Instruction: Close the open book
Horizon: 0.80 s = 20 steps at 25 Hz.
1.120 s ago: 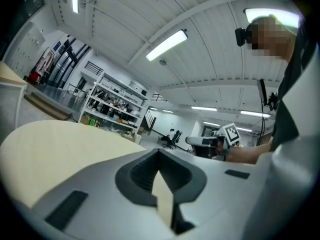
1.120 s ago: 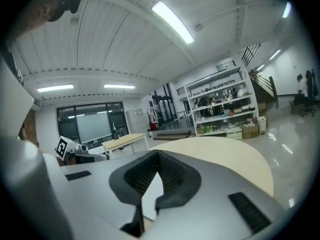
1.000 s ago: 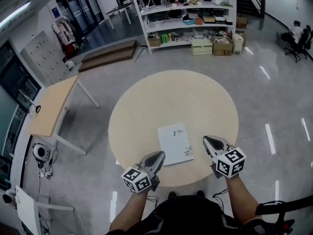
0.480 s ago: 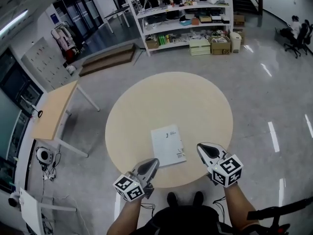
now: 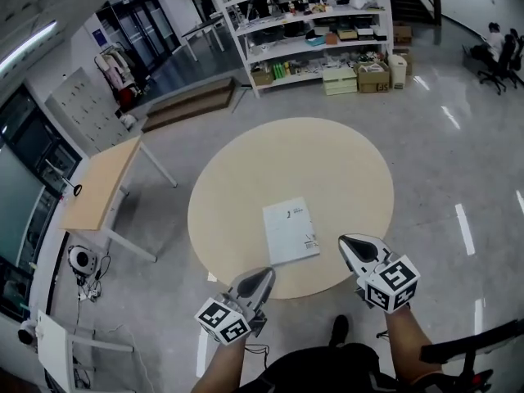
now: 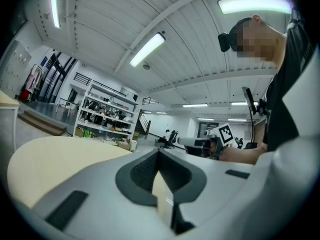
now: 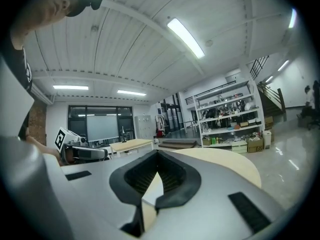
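A white book [image 5: 291,232] lies shut and flat on the round beige table [image 5: 286,154], near its front edge. My left gripper [image 5: 267,272] is shut with nothing in it, just short of the book's near left corner at the table's rim. My right gripper [image 5: 345,239] is shut and empty too, a little to the right of the book. In the left gripper view the jaws [image 6: 159,152] meet at the tips over the tabletop. The right gripper view shows the same, with the closed tips [image 7: 158,153] pointing level across the table.
White shelves [image 5: 311,23] full of boxes stand at the back. A small rectangular table [image 5: 98,182] is to the left, with a low wooden platform [image 5: 188,97] behind it. A seated person [image 5: 495,51] is at the far right. Shiny floor surrounds the table.
Both grippers have drawn back a little from the book toward the table's near edge, still shut. The book has not moved.
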Available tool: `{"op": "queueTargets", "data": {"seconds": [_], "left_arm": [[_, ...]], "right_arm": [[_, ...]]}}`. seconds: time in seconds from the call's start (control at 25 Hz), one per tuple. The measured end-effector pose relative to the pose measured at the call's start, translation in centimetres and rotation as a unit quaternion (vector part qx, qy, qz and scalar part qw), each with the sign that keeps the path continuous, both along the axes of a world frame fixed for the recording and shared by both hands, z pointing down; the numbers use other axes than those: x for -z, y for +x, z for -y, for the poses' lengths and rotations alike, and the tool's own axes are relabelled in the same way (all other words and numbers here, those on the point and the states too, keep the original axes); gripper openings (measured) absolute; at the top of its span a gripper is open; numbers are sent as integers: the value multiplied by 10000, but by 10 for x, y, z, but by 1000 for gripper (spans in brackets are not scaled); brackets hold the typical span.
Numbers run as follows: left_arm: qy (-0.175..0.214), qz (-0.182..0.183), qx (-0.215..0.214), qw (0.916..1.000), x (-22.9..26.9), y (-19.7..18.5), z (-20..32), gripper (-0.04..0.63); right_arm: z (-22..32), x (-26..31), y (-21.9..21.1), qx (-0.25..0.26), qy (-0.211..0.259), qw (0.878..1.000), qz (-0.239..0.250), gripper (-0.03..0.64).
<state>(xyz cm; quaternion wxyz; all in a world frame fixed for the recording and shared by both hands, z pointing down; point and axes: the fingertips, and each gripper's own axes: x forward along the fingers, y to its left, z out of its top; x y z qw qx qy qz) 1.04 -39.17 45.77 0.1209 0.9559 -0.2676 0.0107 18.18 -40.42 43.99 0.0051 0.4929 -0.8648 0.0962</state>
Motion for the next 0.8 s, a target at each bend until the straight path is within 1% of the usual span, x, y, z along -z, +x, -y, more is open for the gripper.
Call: {"op": "queueTargets", "data": {"seconds": [0.12,0.28,0.44,0.56,0.64,0.8], "left_arm": [[40,-107,-14,9999,1,-27,-37,-3],[206,-36,-225,9995,-1,-61,-93,-3],[160,-223,-306,9992,-2,-99,-150,-3],[57,-292,-395,9988,-7,-114,-192,-3],[-19,-281,-370,9989,-6,-126,-220,-3],[19,-312,-399,9987,7,-142,-267,-3]], "right_arm": [[-40,3,-26,-71,9,10000,-42,-1],[-99,3,-65,-226,-20,9997,-15,0],[-160,3,-107,-288,-88,9995,-81,0],[-207,8,-125,-324,-113,9993,-135,0],[-238,12,-137,-349,-116,9992,-157,0],[-295,27,-146,-486,-87,9986,-212,0]]}}
